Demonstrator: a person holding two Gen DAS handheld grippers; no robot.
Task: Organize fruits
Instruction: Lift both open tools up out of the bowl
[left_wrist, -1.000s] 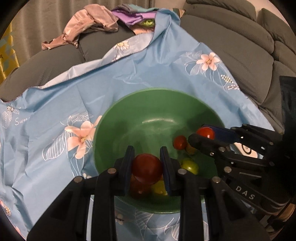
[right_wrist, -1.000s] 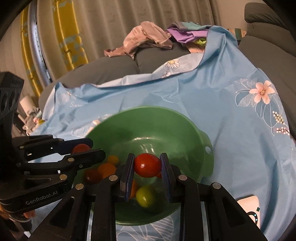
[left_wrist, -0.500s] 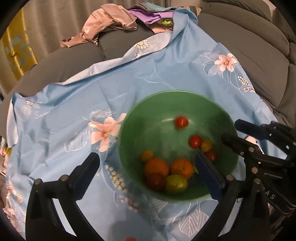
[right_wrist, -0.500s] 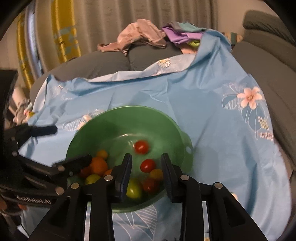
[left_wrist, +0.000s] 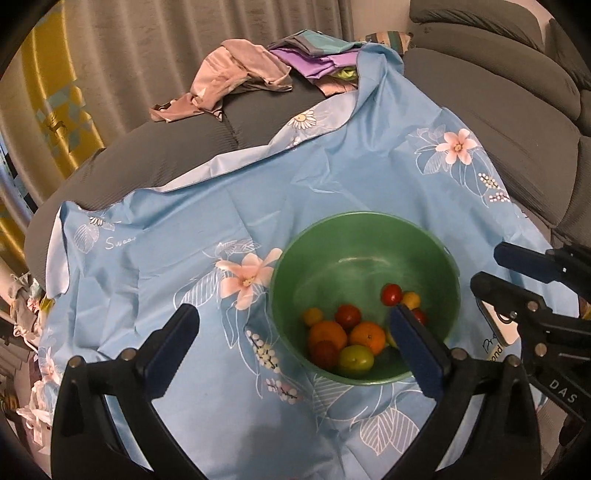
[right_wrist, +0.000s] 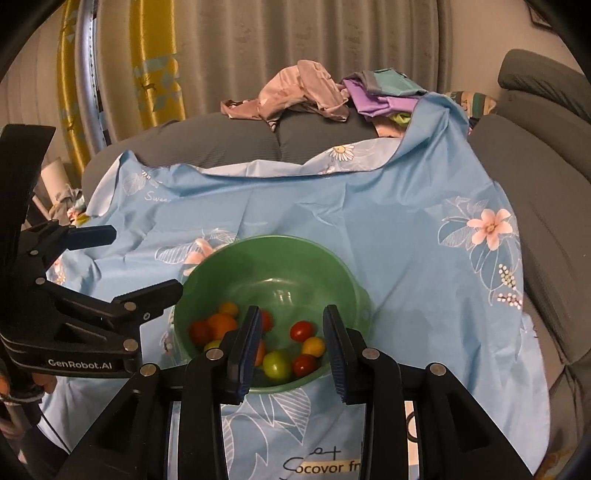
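1. The left gripper (left_wrist: 291, 347) stands with its jaws spread as wide as they go and nothing between them. A second ago they were clamped on a red tomato, so they have just been opening.
2. The right gripper (right_wrist: 290, 345) has its jaws a small way apart, also empty. They too have just been opening, off a red tomato of their own.
3. The fruit lies in the green bowl (left_wrist: 364, 225), which sits on a blue floral cloth (left_wrist: 229, 206) spread over a grey sofa (left_wrist: 517, 110). Both grippers hang above the near side of the bowl, clear of its rim.
4. In the bowl are 2 oranges (left_wrist: 327, 334), a green tomato (left_wrist: 356, 358), several red cherry tomatoes (left_wrist: 391, 294) and a few small yellow ones (left_wrist: 313, 315), crowded at the low front.
5. The tomatoes are probably light, smooth and thin-skinned, so they will likely roll and bruise under a hard squeeze. A gentle grip across the widest part suits them.
6. The oranges look firmer and heavier, with a rougher peel that should slip less. They need wider jaws, taken across the middle.
7. The bowl seems to be thin plastic and light. It may slide or tip on the soft, slick cloth if a finger pushes its wall.
8. No loose fruit shows on the cloth in either view.
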